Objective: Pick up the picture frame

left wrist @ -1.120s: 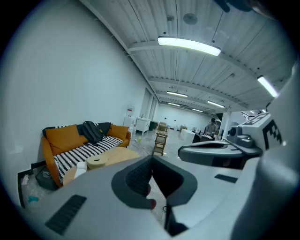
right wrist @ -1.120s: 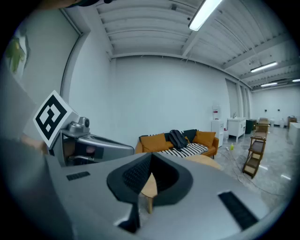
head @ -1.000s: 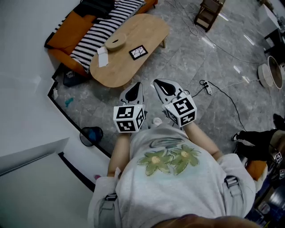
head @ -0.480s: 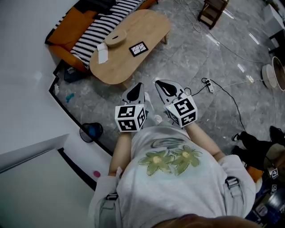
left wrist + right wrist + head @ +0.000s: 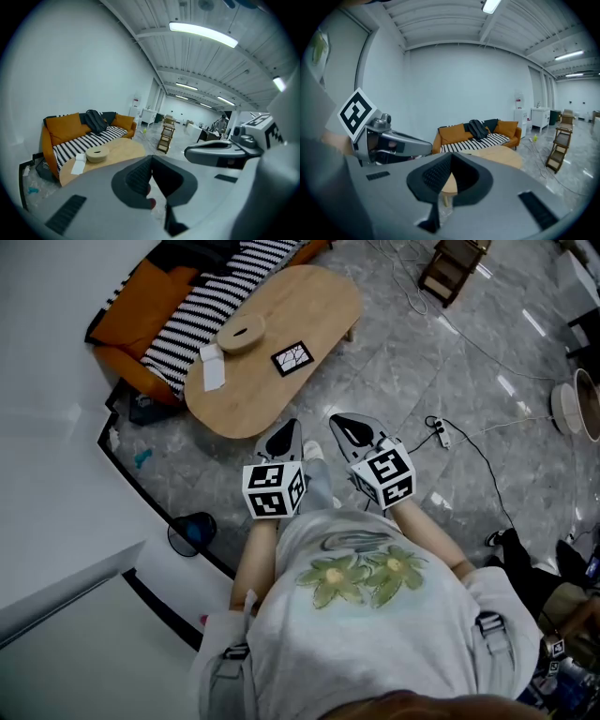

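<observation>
Two closed, empty: left claw (image 5: 290,427), right claw (image 5: 337,420), near table (image 5: 309,306) edge; picture frame (image 5: 291,358) mid-table.

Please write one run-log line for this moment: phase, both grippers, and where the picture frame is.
phase: before grasp | left gripper: shut, empty | right gripper: shut, empty | picture frame: flat on table, untouched

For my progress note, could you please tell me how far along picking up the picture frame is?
Done: nothing; the small black picture frame lies untouched on the oval wooden table. In hand: nothing; the left gripper and right gripper are shut, empty, short of the table. Left: reach, grip and lift the frame.
</observation>
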